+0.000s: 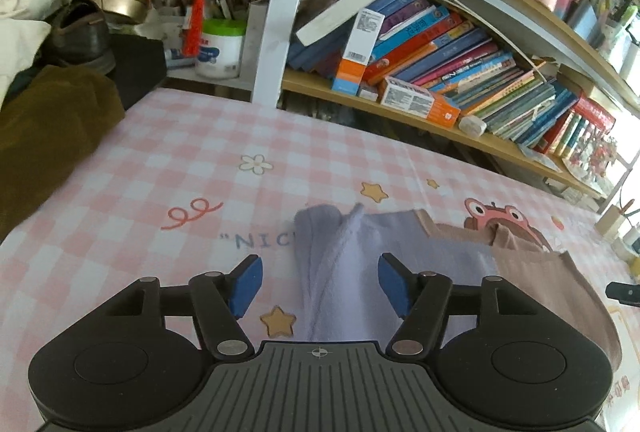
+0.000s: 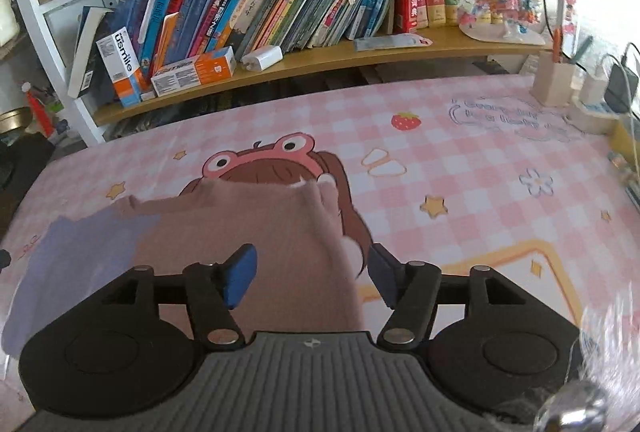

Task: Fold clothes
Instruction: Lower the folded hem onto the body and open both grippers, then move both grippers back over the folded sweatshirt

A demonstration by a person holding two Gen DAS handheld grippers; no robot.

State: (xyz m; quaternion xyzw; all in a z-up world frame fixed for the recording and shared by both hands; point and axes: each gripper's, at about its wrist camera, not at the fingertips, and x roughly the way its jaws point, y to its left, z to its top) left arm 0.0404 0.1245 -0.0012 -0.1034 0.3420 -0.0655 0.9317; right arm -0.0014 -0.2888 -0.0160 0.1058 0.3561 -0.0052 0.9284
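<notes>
We have the garment [image 1: 352,272] lying flat on the pink checked cloth [image 1: 160,172], a lilac part on its left and a tan part [image 2: 256,224] on its right, and it looks folded over at least once: the far edge is straight, the tan side shows a doubled edge, and the lilac end is bunched into a ridge. We judge the fold just made is finished, with perhaps one more fold and some smoothing left, though we cannot tell the final shape wanted. Our left gripper [image 1: 320,282] hovers over the lilac end with its blue pads apart and nothing clamped; the cloth lies below the gap, not pressed. Our right gripper [image 2: 312,274] stands likewise spread over the tan edge, holding nothing. A brown heap of clothing [image 1: 48,136] at the left edge may wait its turn. As for writing, the cloth [image 2: 480,160] reads "NIC" beside the garment, the rest hidden; a cursive line near the strawberry [image 2: 406,121] is too faint to read. On the shelf [image 2: 320,60] a white and orange box [image 2: 120,66] says "usmile"; the book spines carry Chinese titles we cannot make out.
</notes>
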